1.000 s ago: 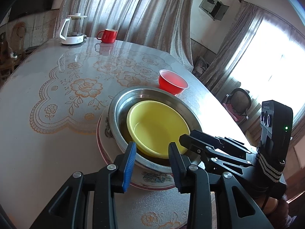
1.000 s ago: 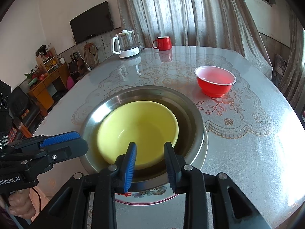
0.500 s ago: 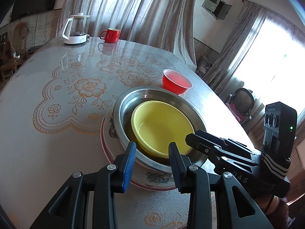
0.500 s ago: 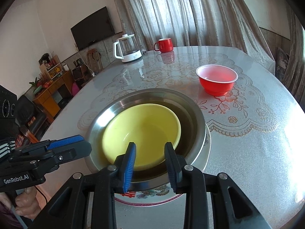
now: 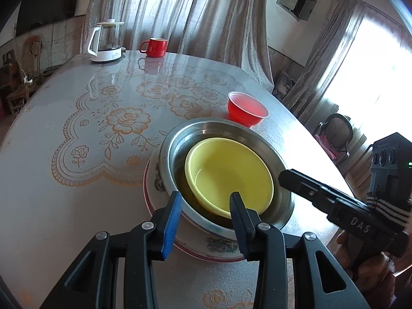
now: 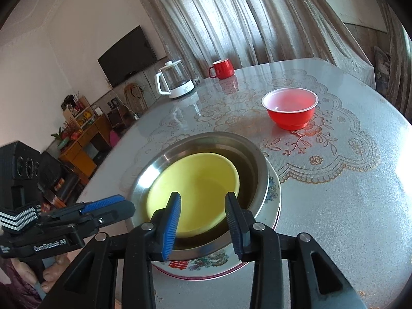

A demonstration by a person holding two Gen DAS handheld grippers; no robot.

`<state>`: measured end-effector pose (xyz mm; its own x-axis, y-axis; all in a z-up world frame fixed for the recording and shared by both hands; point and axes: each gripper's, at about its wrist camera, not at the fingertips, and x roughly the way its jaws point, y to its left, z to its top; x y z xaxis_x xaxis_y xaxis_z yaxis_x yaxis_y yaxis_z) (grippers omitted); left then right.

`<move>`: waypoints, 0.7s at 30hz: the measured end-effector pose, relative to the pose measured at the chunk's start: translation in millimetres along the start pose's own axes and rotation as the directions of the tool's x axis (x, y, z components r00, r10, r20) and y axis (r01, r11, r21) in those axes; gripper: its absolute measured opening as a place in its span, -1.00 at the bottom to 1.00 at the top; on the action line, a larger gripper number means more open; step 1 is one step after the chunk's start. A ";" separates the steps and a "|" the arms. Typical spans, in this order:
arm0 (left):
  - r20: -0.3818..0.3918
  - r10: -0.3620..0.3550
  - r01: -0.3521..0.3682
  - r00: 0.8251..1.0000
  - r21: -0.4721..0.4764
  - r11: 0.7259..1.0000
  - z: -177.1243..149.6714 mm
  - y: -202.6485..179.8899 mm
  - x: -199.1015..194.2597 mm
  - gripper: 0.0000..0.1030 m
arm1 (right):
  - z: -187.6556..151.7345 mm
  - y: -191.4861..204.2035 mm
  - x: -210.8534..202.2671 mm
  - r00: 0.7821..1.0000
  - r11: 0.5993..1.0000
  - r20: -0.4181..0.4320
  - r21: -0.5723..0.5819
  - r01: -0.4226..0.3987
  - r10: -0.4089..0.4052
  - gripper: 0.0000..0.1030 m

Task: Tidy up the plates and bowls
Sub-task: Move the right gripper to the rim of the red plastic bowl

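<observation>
A yellow bowl (image 5: 226, 170) (image 6: 195, 180) sits inside a steel bowl (image 5: 175, 141) (image 6: 247, 154), which rests on a flower-patterned plate (image 5: 148, 188) (image 6: 203, 262). A red bowl (image 5: 247, 110) (image 6: 291, 116) stands alone just beyond the stack. My left gripper (image 5: 204, 198) hovers at the stack's near rim, jaws opening, with nothing pressed between its pads. My right gripper (image 6: 203, 198) hovers over the near rim from the other side, jaws also opening and holding nothing. Each gripper shows in the other's view, left gripper (image 6: 128, 206) and right gripper (image 5: 283, 176), beside the steel rim.
A glass kettle (image 5: 106, 42) (image 6: 175, 82) and a red mug (image 5: 155, 47) (image 6: 222, 68) stand at the table's far end. The table (image 5: 64, 206) has a lace-patterned cover under glass. A chair (image 5: 337, 134) stands off its right edge.
Both pairs of jaws have widened a little. The right gripper has tilted slightly. The stack and the red bowl have not moved.
</observation>
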<state>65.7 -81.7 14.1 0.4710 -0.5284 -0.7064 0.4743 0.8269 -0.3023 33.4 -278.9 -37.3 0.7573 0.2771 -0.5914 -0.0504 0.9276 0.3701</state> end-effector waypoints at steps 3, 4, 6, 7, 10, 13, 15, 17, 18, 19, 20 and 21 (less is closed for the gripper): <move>-0.005 0.008 -0.008 1.000 0.006 1.000 3.5 -1.0 2.2 -0.24 | 3.3 -7.3 -4.3 1.000 0.999 0.014 0.036 -0.020 0.019 -0.31; -0.007 0.010 -0.010 1.000 0.006 1.000 4.8 -1.0 2.9 -0.24 | 4.3 -10.2 -5.3 1.000 0.998 0.017 0.050 -0.025 0.024 -0.31; -0.013 0.011 -0.011 1.000 0.000 1.000 8.2 -0.3 5.2 -0.24 | 6.9 -17.0 -6.2 0.999 0.997 0.019 0.077 -0.031 0.030 -0.31; -0.016 0.011 -0.011 1.000 -0.004 1.000 10.1 0.2 6.0 -0.24 | 8.5 -20.9 -6.2 0.999 0.995 0.020 0.093 -0.034 0.033 -0.31; -0.014 0.016 -0.016 1.000 -0.004 1.000 17.7 0.6 7.4 -0.24 | 12.6 -30.9 -6.4 0.999 0.990 0.025 0.137 -0.040 0.037 -0.31; -0.006 0.022 -0.022 1.000 0.008 1.000 27.3 -2.7 8.4 -0.24 | 16.6 -40.3 -7.3 0.999 0.987 0.037 0.161 -0.025 0.020 -0.31; -0.006 0.019 -0.019 1.000 0.005 1.000 34.7 -4.7 10.2 -0.24 | 19.7 -47.1 -6.7 0.999 0.984 0.045 0.178 -0.022 0.014 -0.31; -0.013 0.008 -0.008 1.000 -0.006 1.000 43.1 -5.7 14.8 -0.23 | 24.8 -54.4 -5.9 0.999 0.982 0.050 0.188 -0.011 0.002 -0.31; -0.018 0.005 -0.005 1.000 -0.013 1.000 47.8 -6.7 17.3 -0.24 | 27.9 -58.1 -5.3 0.999 0.981 0.051 0.193 -0.002 -0.008 -0.31; -0.022 0.002 -0.003 1.000 -0.020 1.000 51.8 -7.1 20.1 -0.23 | 31.5 -62.9 -4.6 0.998 0.980 0.053 0.198 0.005 -0.015 -0.31; -0.026 0.000 0.000 1.000 -0.027 1.000 55.8 -8.0 22.9 -0.23 | 35.2 -67.0 -4.0 0.998 0.979 0.057 0.204 0.012 -0.024 -0.31; -0.029 -0.005 0.004 1.000 -0.032 0.999 60.6 -8.9 26.3 -0.24 | 39.3 -71.7 -3.2 0.998 0.977 0.060 0.211 0.017 -0.030 -0.31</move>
<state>118.9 -114.7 37.0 0.4468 -0.5270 -0.7229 0.4521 0.8303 -0.3258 60.2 -356.2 -33.8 0.7961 0.2335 -0.5582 0.1008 0.8584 0.5029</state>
